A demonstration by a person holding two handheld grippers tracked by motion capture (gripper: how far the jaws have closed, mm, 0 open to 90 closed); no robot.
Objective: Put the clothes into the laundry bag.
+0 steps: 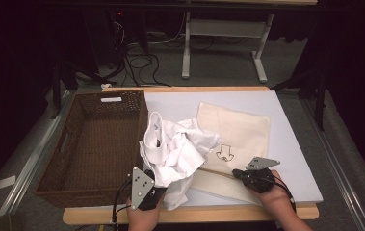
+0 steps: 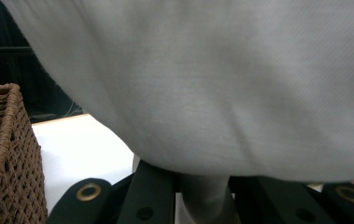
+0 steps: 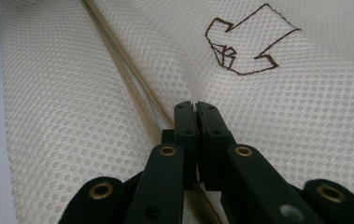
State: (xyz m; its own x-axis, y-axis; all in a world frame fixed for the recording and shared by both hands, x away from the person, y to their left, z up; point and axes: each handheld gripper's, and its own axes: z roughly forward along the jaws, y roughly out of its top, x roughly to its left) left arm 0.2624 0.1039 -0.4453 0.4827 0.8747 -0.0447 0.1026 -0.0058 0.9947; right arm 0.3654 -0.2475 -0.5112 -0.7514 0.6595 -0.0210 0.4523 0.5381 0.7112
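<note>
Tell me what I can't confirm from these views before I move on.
- Left gripper tips: in the high view the white garment drapes over them; in its own view the cloth blocks what lies ahead.
- Right gripper: its shut jaws cover whatever they pinch at the mesh bag zipper.
- Basket near inside wall: hidden by its rim, high view.

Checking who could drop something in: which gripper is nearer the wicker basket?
Left. The left gripper, shut on the white cloth, sits beside the wicker basket; the right gripper pinches the mesh bag farther off.
</note>
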